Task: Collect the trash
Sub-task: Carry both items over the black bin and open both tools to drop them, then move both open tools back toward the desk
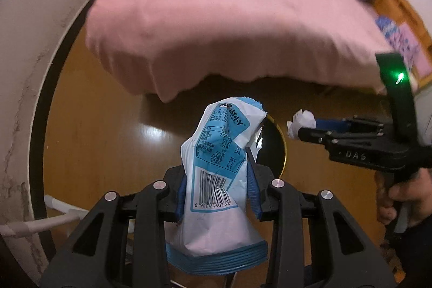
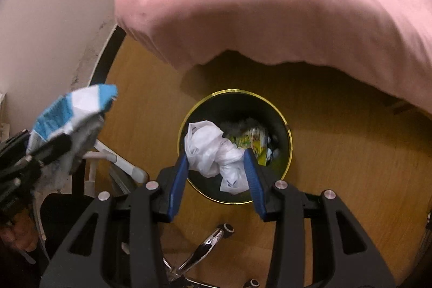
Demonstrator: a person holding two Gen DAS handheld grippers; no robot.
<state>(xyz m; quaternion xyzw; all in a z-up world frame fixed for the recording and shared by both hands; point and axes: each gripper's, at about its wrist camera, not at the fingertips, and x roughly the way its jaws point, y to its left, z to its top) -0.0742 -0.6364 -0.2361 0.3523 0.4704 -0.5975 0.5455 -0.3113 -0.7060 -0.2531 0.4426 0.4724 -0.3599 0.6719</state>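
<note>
My left gripper is shut on a blue and white snack wrapper with a barcode, held upright above the floor. The same wrapper shows at the left of the right wrist view. My right gripper holds a crumpled white plastic bag between its blue pads, directly over the round black bin with a gold rim. The bin holds yellow-green packaging. In the left wrist view the right gripper is at the right with the white bag at its tips, and the bin is partly hidden behind the wrapper.
A bed with a pink cover overhangs the wooden floor just behind the bin. A white wall is on the left. A chrome chair base lies below my right gripper. White rack legs stand at the left.
</note>
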